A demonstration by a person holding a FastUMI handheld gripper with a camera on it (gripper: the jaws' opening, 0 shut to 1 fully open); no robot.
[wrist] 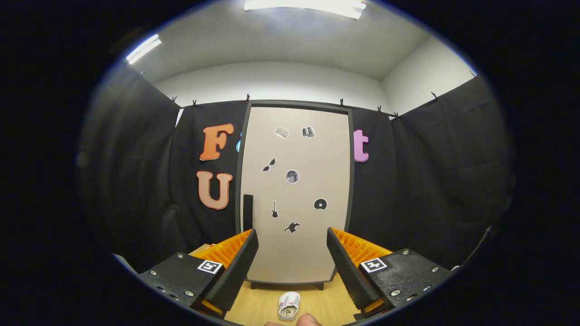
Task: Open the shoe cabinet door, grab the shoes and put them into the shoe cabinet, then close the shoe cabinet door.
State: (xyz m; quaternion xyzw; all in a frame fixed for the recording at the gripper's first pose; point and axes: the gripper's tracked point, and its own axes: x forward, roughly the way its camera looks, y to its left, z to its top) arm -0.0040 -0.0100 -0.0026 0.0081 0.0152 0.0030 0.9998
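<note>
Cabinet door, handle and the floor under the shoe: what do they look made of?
Cabinet door: seemingly matte beige laminate or painted board, evenly flat, stickers on it. Handle: dark, matte, plastic or metal; unclear. Floor: light wood-look surface with faint grain. Shoe: white, material unclear. Hand-held gripper open, fingers apart.

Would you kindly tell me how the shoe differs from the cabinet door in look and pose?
The shoe is white, small, and lies flat on the wooden floor between the open gripper's fingers; the cabinet door is beige, tall, upright and shut, just beyond. The door carries dark stickers; the shoe does not.
</note>
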